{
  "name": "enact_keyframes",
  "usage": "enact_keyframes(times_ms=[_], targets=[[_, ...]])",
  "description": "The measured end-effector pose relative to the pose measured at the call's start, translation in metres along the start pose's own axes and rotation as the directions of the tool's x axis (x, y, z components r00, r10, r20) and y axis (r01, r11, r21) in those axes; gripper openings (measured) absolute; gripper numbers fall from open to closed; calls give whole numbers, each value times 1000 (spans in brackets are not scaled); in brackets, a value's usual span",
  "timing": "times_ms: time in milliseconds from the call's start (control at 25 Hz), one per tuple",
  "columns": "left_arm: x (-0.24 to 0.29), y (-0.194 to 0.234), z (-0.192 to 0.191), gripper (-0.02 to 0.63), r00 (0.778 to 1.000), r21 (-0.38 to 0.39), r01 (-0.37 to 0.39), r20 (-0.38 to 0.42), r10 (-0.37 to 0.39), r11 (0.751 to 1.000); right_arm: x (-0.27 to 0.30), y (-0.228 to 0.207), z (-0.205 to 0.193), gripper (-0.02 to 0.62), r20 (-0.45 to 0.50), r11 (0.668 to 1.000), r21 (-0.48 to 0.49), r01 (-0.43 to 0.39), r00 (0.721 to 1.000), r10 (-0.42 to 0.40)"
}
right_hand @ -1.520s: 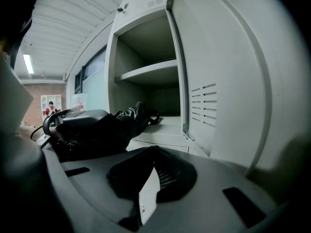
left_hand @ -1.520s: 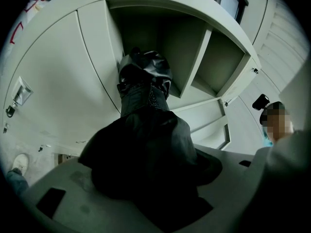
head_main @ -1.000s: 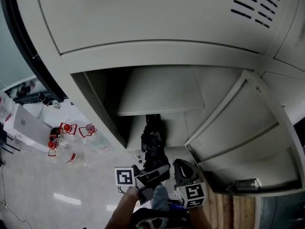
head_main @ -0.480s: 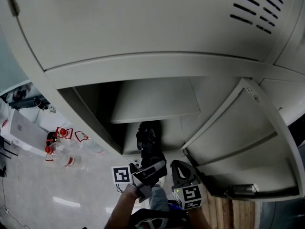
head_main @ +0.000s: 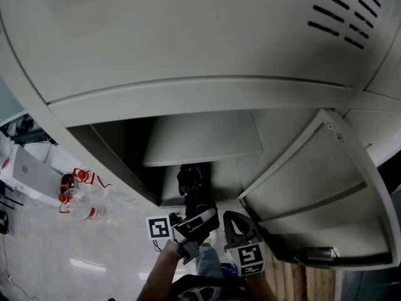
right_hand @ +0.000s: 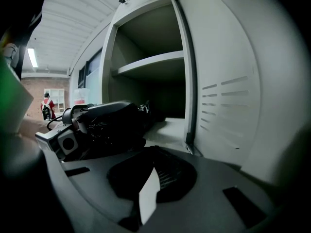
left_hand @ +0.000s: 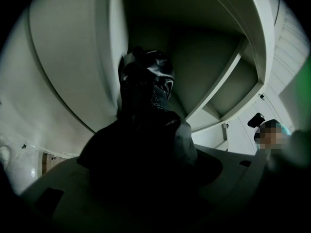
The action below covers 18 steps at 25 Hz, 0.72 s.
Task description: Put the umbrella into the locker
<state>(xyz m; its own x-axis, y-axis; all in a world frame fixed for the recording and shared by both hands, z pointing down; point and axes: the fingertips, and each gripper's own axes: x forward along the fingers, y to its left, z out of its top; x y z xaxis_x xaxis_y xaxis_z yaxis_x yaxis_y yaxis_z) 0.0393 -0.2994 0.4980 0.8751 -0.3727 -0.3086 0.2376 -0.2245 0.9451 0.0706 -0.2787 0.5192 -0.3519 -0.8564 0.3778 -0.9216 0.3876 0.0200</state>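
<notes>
- Left claw (head_main: pixel 195 222): clamped on the black folded umbrella (head_main: pixel 190 184), which fills the gap between its jaws.
- Umbrella: the far end reaches into the open locker (head_main: pixel 207 93) compartment, beneath the shelf (head_main: pixel 200 140). The held end is at the opening.
- Right claw (head_main: pixel 237 223): pressed together and holding nothing, just beside the left claw, near the open door (head_main: pixel 313 180).

The umbrella (head_main: pixel 193 190) lies in the locker (head_main: pixel 188 96), under its shelf (head_main: pixel 200 140). The left gripper (head_main: pixel 198 222) is just before it, with the right gripper (head_main: pixel 237 226) to its right. The open door (head_main: pixel 313 168) stands farther right. Bottles (head_main: pixel 81 205) lie left of the locker.
</notes>
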Motion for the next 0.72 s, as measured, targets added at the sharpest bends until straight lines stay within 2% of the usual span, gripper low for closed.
enact_keyframes(times_ms=[240,480,720], targets=[[0,2,0,301,1000,4,8,3,-8,1000,0,4,0,0,0,1000,-2,-12,1000,12],[-2,8,-1,337,998,-15,-60,5,60,998,-8,8,-3,0,-1,1000,-2,-15,1000,15],[-6,8,2,341,994,-9,-93,52,93,996,-18,9,0,0,12,1000,-4,-5,1000,5]])
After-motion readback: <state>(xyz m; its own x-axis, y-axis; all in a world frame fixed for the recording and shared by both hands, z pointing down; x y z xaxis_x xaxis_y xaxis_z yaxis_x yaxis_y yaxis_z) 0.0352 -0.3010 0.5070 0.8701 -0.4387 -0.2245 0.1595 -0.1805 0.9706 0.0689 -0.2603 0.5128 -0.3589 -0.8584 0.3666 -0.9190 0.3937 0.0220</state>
